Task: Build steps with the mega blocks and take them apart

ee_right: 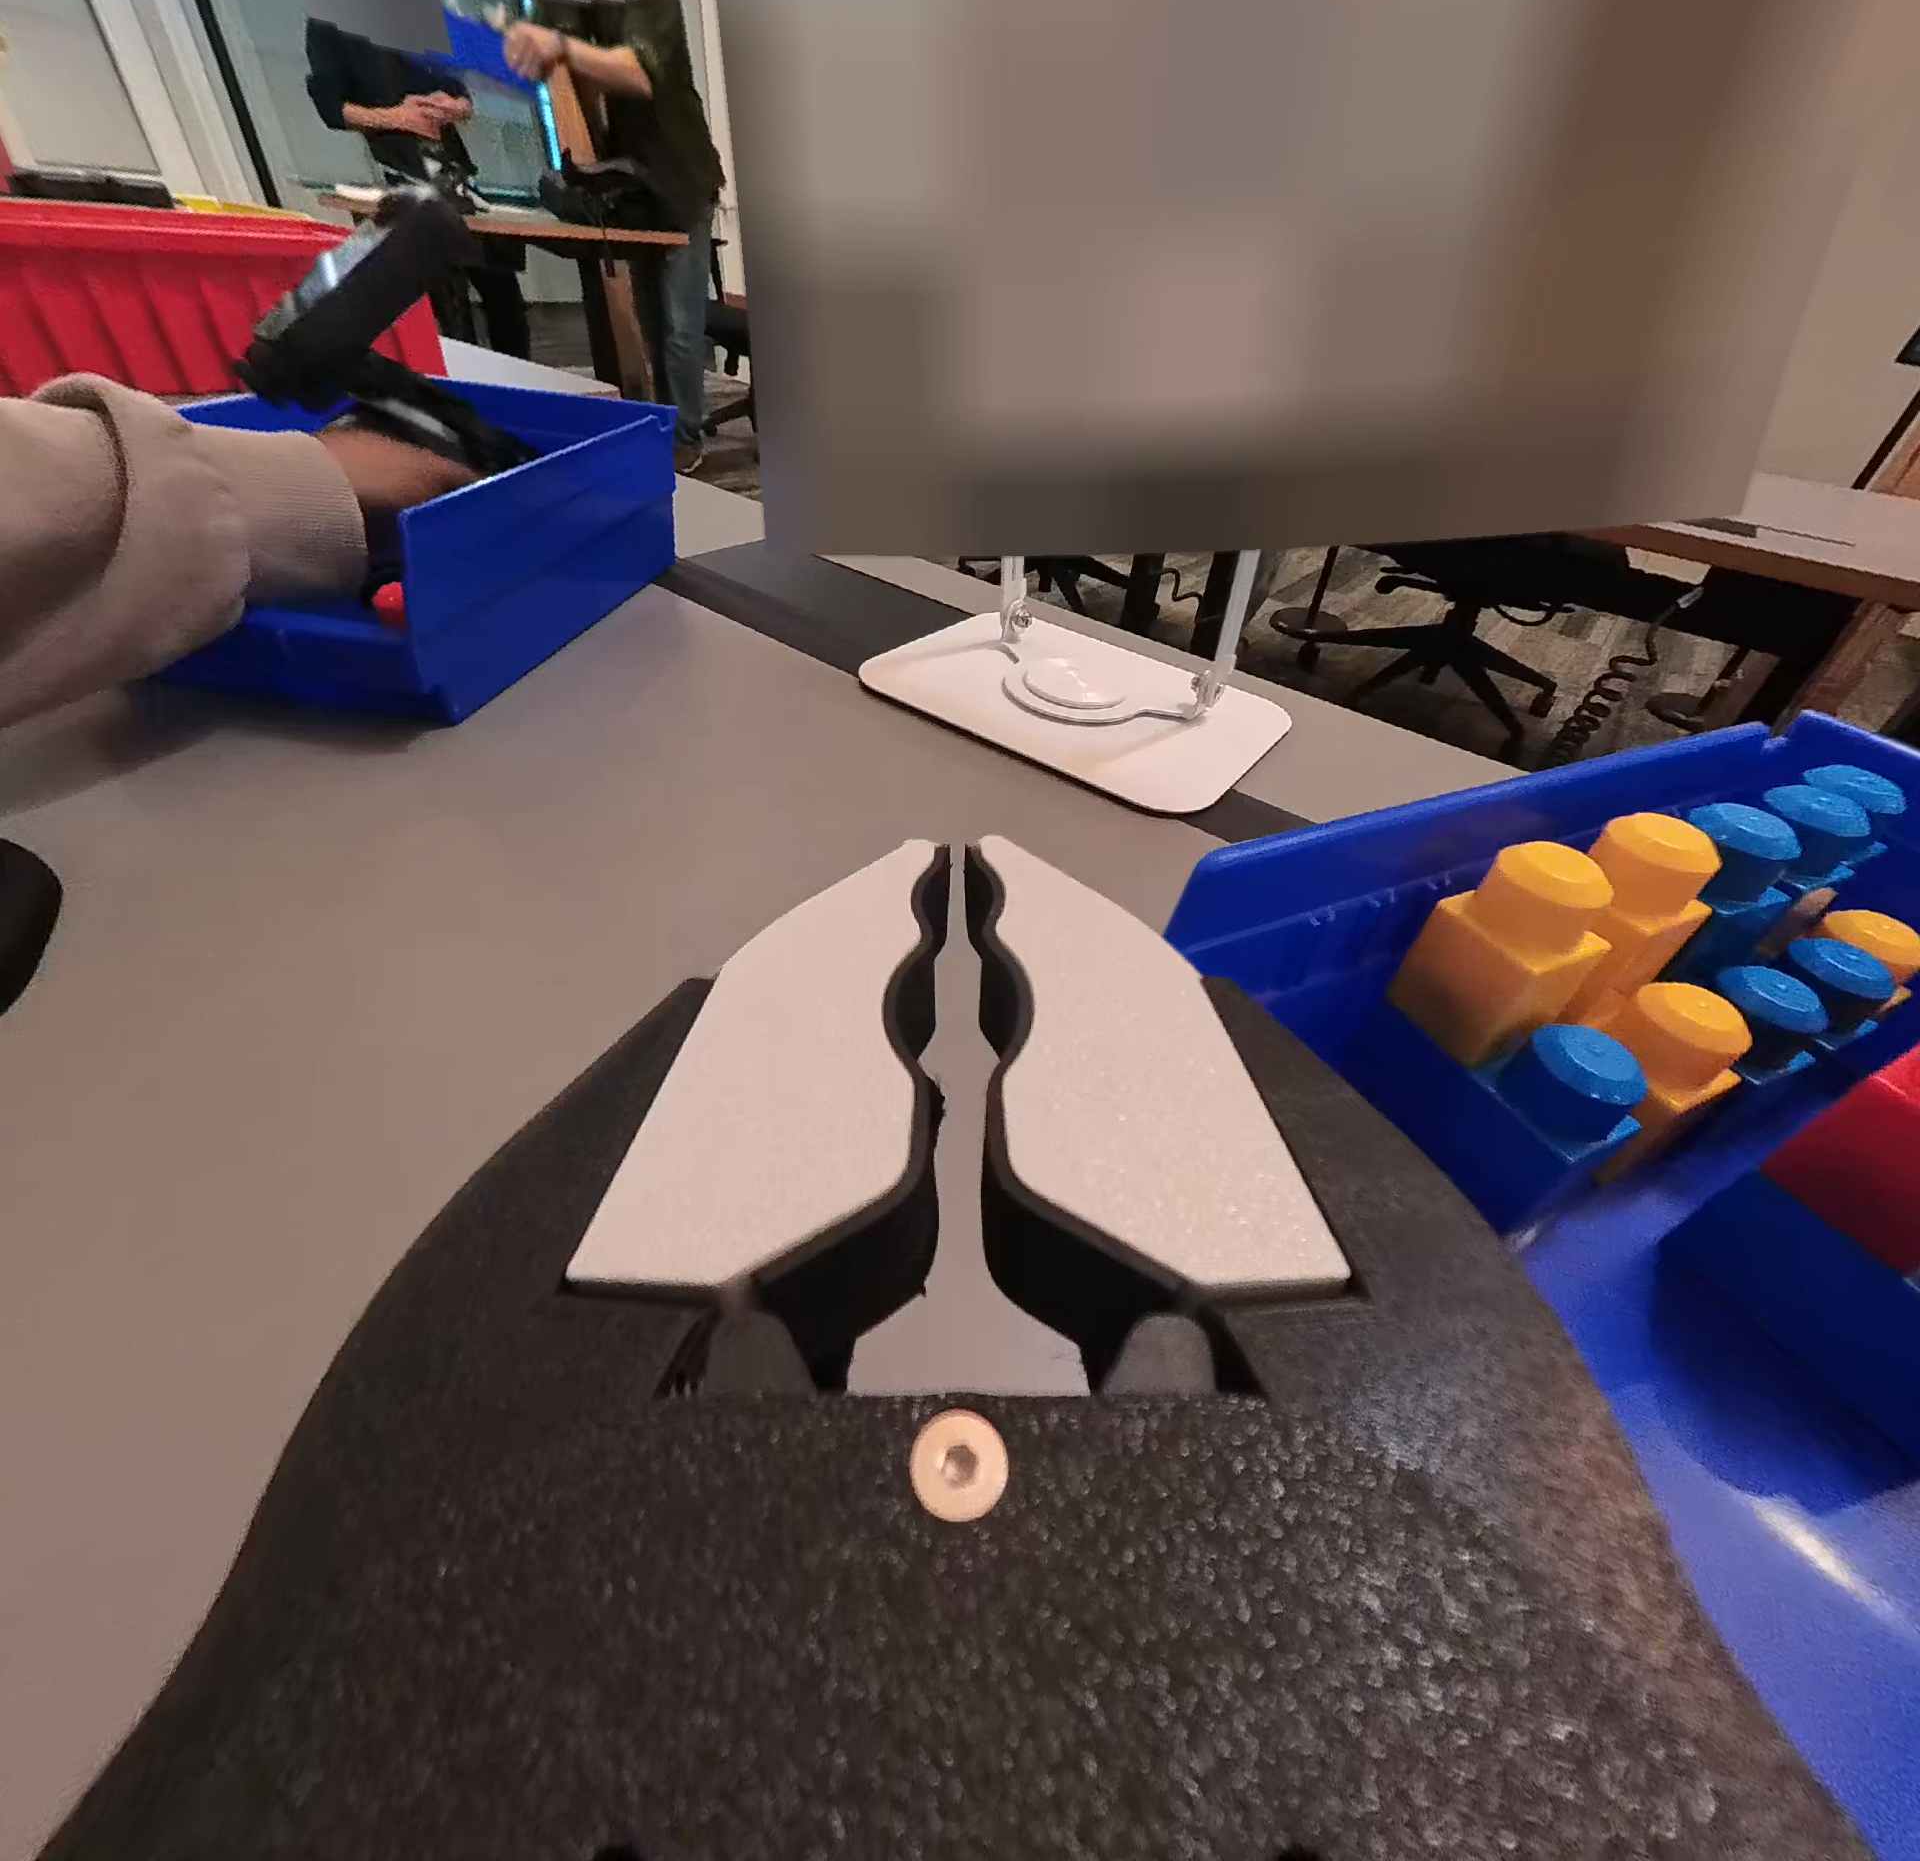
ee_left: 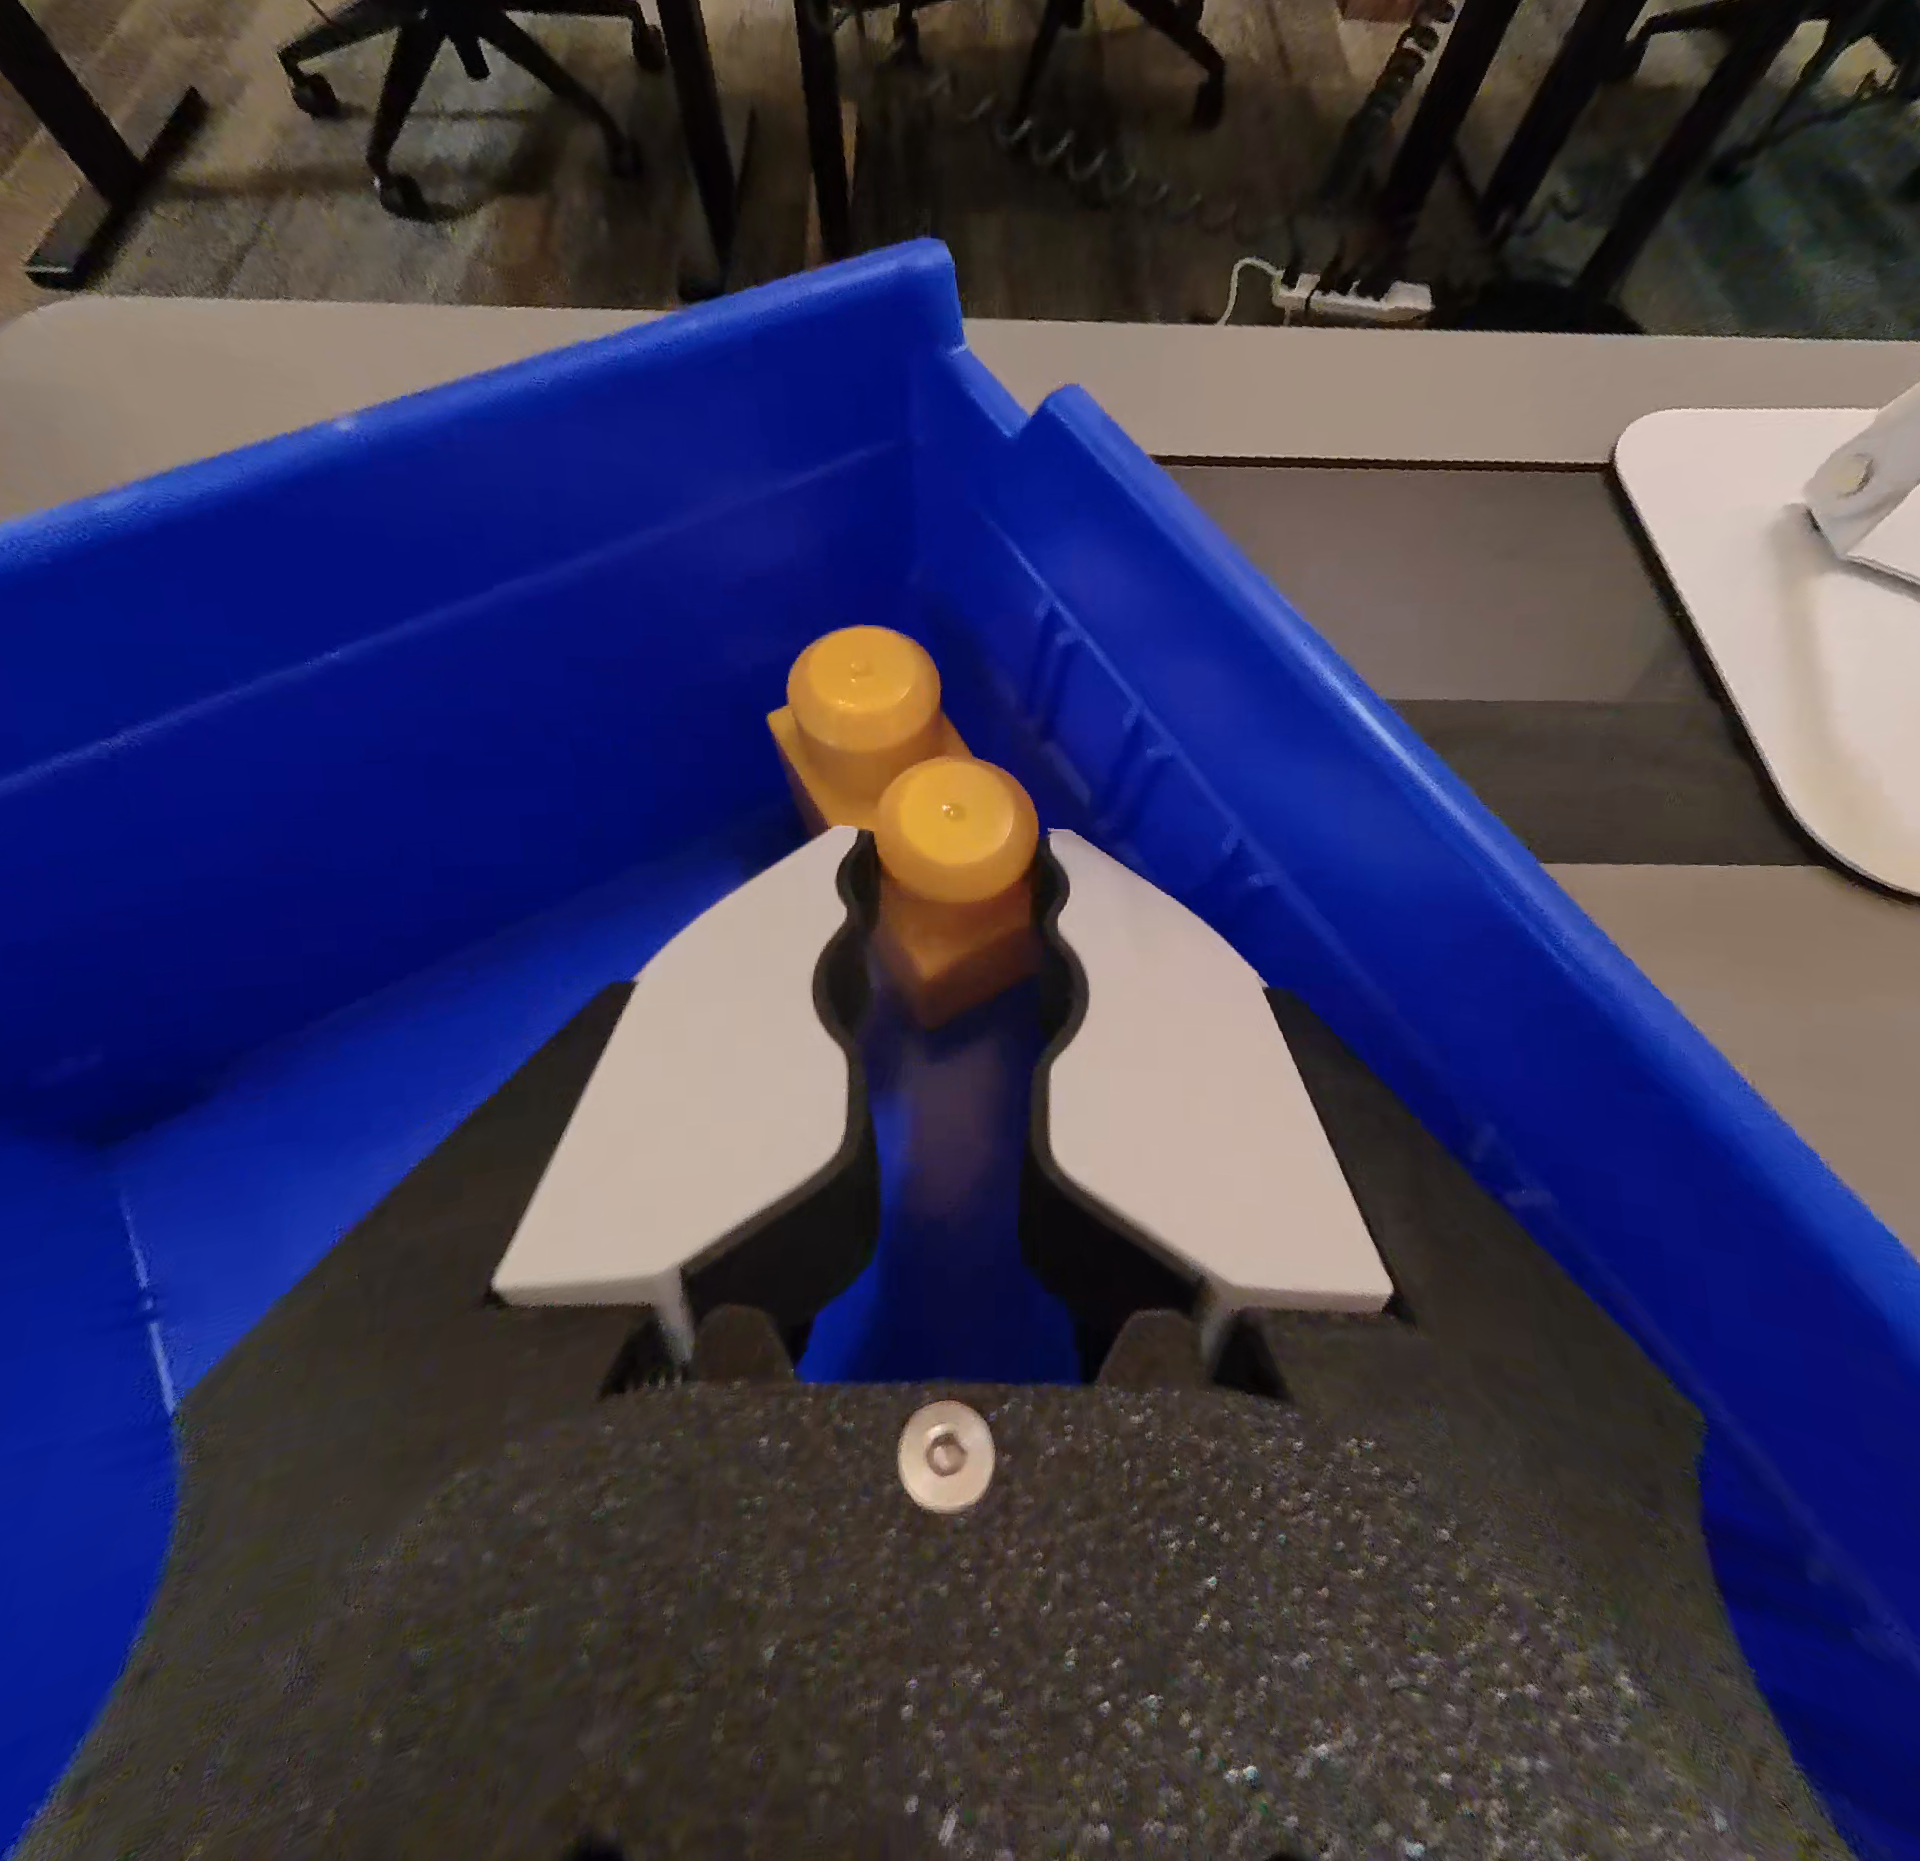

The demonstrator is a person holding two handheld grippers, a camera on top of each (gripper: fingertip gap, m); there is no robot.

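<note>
Left gripper (ee_left: 951, 850) is clamping a yellow two-stud block (ee_left: 914, 824) inside the left blue bin (ee_left: 416, 585), near its far right corner. Right gripper (ee_right: 958, 855) is hovering closed, empty, over the grey table (ee_right: 416, 928), beside the right bin of blocks (ee_right: 1299, 876).

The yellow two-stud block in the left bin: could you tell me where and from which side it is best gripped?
Grip the yellow block across its narrow flat sides at the near end, coming from above along its length. It lies close to the blue bin wall, so a sideways approach looks cramped. The left gripper already straddles the near stud this way.
</note>
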